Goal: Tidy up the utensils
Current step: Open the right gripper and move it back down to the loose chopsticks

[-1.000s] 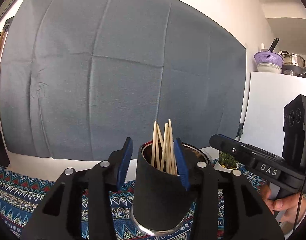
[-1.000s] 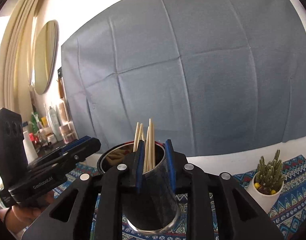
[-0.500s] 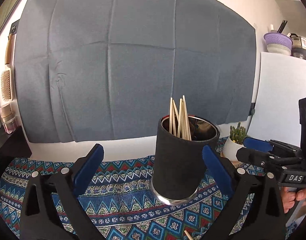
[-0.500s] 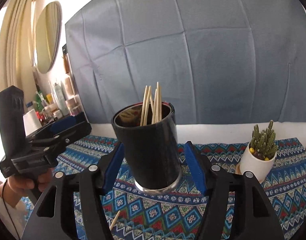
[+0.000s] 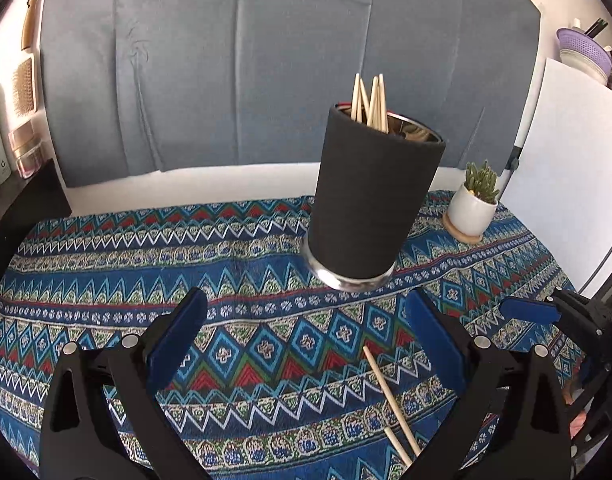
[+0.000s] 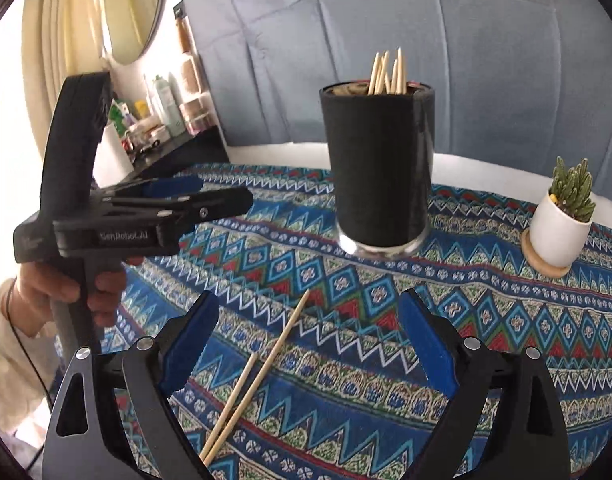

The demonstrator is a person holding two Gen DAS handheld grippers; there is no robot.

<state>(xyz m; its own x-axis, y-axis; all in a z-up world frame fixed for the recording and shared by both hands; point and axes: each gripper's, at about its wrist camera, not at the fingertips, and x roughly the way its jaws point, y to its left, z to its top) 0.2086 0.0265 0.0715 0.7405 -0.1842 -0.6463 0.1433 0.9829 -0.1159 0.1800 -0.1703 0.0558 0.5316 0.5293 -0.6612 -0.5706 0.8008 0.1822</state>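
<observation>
Left claw (image 5: 306, 344): spread wide, nothing between its blue pads, low in the left wrist view above the patterned cloth.
Right claw (image 6: 308, 344): also spread wide and empty, low in the right wrist view; its blue tip shows at the right edge of the left wrist view.
Utensil holder (image 5: 372, 196): black cylinder with a metal rim at the base, standing on the surface in the centre of both views, apart from both claws.
Chopsticks in holder (image 5: 370, 100): a bundle of pale wooden sticks, tips poking above the rim.
Loose chopsticks (image 6: 257, 376): two lying side by side on the cloth, lower centre of the right wrist view, between that claw's pads; in the left wrist view they sit at lower right.
Surface (image 5: 105, 260): covered with a blue geometric tablecloth.
Potted cactus (image 6: 562, 224): white pot on a wooden coaster, right of the holder.
Backdrop (image 5: 265, 60): grey-blue cloth on the wall behind.
</observation>
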